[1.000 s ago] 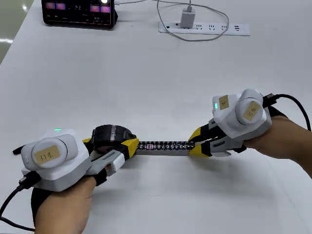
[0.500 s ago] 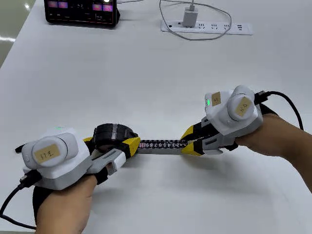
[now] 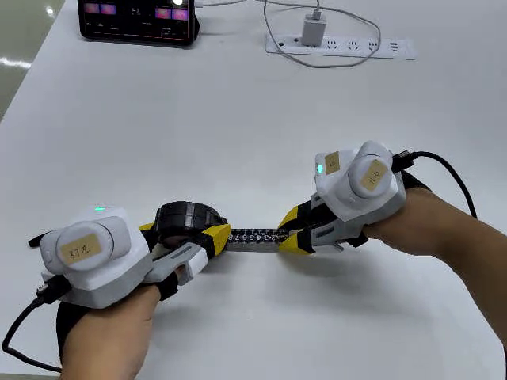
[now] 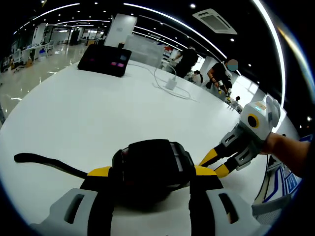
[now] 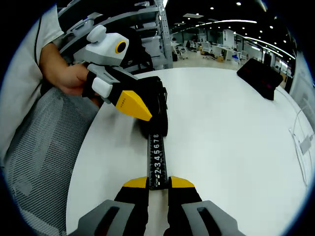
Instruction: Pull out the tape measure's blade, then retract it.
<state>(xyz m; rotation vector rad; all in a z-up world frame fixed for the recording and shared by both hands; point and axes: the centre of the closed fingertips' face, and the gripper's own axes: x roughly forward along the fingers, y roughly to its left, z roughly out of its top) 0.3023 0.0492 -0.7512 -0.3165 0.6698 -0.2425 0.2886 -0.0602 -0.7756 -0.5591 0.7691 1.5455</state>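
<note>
- Head view: the black round tape measure case with ribbed rubber sides (image 3: 184,219) sits on the white tabletop (image 3: 238,119), lower left of the frame's centre.
- Left gripper (image 4: 153,173): its yellow-tipped jaws are clenched on the case, one jaw on each side. In the left gripper view the case lies at bottom centre between them.
- The dark metal blade with white printed numerals (image 3: 252,237) runs out of the case's mouth toward the right of the head view. It is low over the table. I cannot tell whether it touches the surface.
- Right gripper (image 3: 291,231): its jaws are pinched together on the blade's free end, just right of centre in the head view. In the right gripper view the blade runs straight up from the jaw tips to the case at mid-frame, numerals readable.
- A thin black wrist strap (image 4: 44,161) trails from the case toward the left edge of the left gripper view, lying on the table.
- My left hand (image 3: 103,332) is at lower left of the head view, my right hand (image 3: 404,226) at right.
- Top edge of the head view: a black flat device with a lit screen (image 3: 139,17) at upper left, and a white power strip (image 3: 348,46) carrying a white charger (image 3: 313,32) right of centre. All are well apart from the tape.
</note>
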